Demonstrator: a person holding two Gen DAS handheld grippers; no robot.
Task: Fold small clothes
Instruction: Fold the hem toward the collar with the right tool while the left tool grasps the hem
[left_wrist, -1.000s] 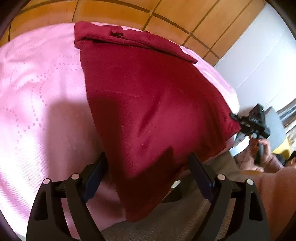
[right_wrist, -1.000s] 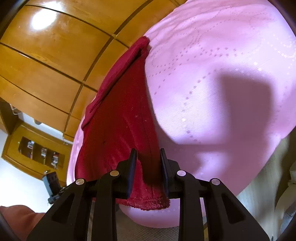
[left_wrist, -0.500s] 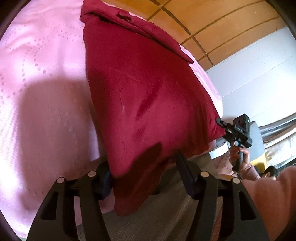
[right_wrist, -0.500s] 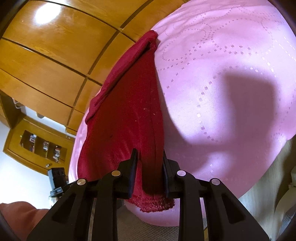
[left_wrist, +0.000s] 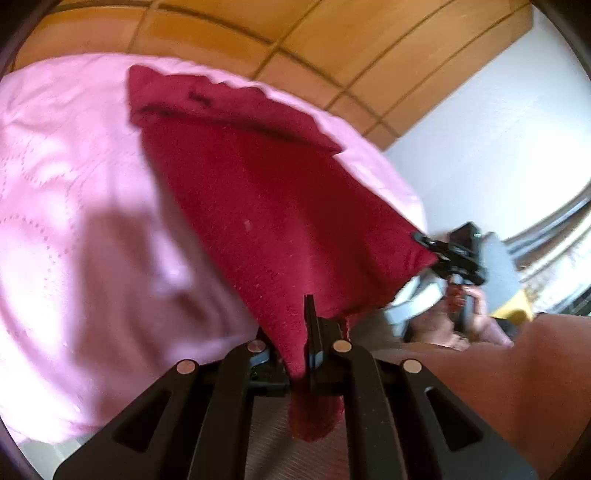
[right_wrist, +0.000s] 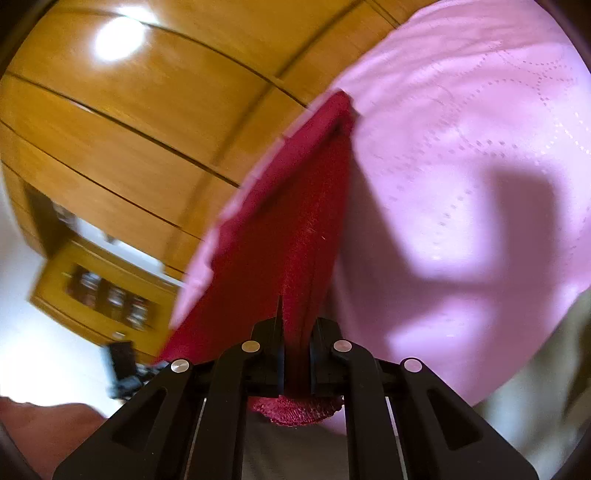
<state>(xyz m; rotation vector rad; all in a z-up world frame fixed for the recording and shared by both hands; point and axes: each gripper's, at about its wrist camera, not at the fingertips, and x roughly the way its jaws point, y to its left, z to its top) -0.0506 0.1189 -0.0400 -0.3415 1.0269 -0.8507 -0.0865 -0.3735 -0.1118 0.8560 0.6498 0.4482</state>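
left tongs: clamped on near corner of red garment | right tongs: clamped on the other near corner | garment: far end on pink bedspread, near edge lifted | risk: thin corner bite may slip, hem drops, fold skews

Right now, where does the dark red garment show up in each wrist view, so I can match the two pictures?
Left wrist view: the dark red garment fills the centre, its near corner pinched in the left gripper, its right corner held by the right gripper.
Right wrist view: the garment runs as a narrow wedge from the right gripper up to centre top.
Shared landmark: the pink bedspread beneath it.
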